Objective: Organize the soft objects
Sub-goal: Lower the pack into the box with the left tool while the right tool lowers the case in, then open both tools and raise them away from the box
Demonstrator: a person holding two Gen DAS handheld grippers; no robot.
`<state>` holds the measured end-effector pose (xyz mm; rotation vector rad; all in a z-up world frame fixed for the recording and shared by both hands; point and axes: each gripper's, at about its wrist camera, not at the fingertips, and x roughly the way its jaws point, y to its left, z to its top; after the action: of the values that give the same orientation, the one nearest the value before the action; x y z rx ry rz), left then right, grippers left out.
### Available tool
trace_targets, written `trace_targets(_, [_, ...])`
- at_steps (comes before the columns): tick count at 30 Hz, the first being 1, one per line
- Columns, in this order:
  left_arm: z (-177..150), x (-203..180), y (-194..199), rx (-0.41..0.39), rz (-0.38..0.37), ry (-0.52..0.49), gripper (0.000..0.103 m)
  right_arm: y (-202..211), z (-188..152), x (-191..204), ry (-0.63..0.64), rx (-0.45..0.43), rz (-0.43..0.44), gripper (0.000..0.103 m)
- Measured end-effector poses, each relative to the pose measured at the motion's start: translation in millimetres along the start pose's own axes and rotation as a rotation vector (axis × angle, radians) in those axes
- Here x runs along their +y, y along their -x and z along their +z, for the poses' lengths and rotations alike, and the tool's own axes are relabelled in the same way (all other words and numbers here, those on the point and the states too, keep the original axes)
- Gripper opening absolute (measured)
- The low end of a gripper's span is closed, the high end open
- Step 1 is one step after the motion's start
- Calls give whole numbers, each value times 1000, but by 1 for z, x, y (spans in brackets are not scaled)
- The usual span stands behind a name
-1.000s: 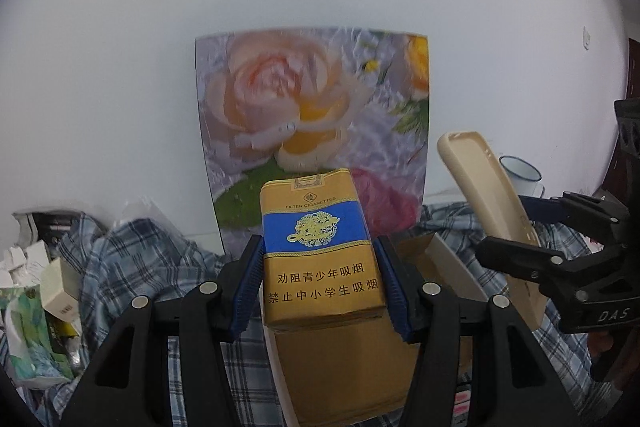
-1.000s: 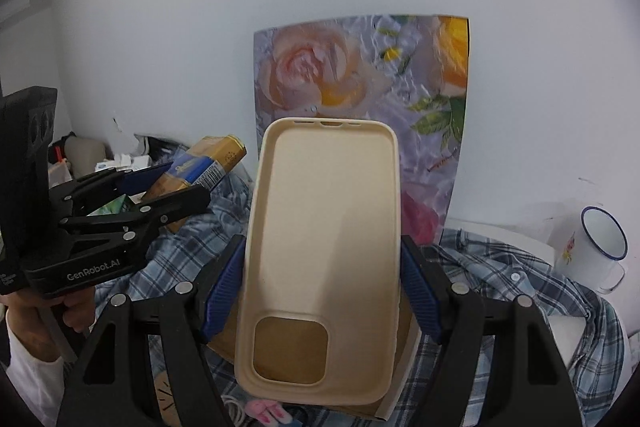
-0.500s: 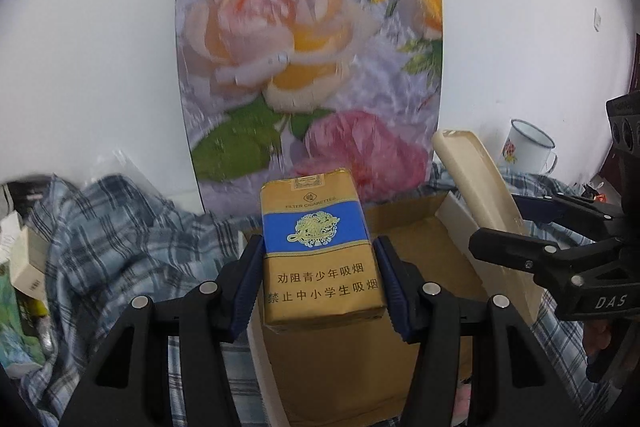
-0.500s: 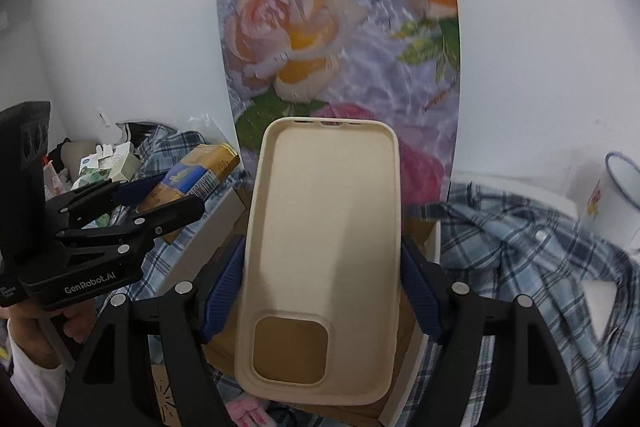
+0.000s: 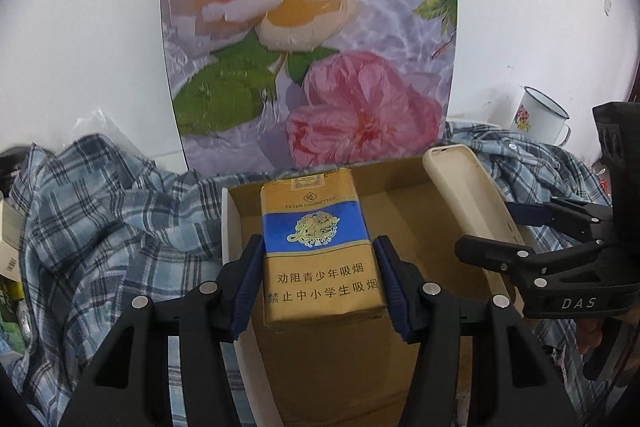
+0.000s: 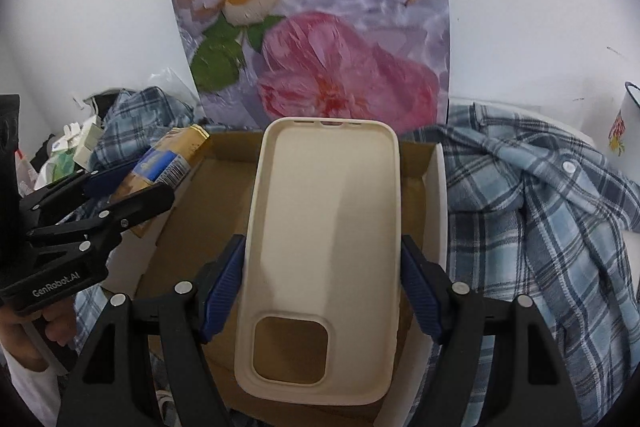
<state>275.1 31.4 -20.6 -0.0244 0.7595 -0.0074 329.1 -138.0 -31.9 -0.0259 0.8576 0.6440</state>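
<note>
now the left gripper [image 5: 320, 283] is clamped on a soft cigarette pack [image 5: 318, 247], blue pads pressing its two long sides, so the pack's long axis runs straight out along the fingers and tilts down toward the open cardboard box [image 5: 404, 203] directly beneath and ahead of it. the right gripper [image 6: 322, 291] likewise pinches a cream silicone phone case [image 6: 324, 259] by its long edges, hollow side facing the camera, camera cutout nearest the gripper, its far end reaching over the same box [image 6: 416, 159]. judging by this, both loads hang over the box's brown floor, pack on the left half, case on the right, neither touching it yet; each need only go down and be let go. count: two grippers, one pack, one case, one box, one plaid shirt [image 6: 540, 211] bunched around the box, one rose-printed panel [image 5: 312, 39] leaning on the wall behind, one enamel mug [image 5: 540, 117] at the right.
</note>
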Motion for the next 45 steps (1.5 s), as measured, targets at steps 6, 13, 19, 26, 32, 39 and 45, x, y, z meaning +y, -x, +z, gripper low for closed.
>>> trace_targets(6, [-4, 1, -7, 14, -3, 15, 57, -7, -2, -1, 2, -2, -11, 73])
trace_targets(13, [-1, -2, -5, -20, -2, 19, 67, -7, -3, -1, -12, -9, 0, 74])
trace_targets(19, [4, 4, 11, -120, 8, 50, 103, 4, 0, -5, -43, -62, 38, 100])
trace_targets(26, [4, 4, 13, -127, 17, 41, 103, 21, 5, -6, -38, -114, 41, 102])
trace_targets(32, [6, 5, 18, -134, 21, 31, 103, 26, 7, -4, -20, -118, 23, 102])
trace_targets(39, [10, 5, 25, -146, 25, 22, 103, 38, 12, 3, 7, -143, 12, 102])
trace_targets(45, [18, 2, 44, -188, 13, 13, 103, 55, 16, 9, 29, -180, 2, 102])
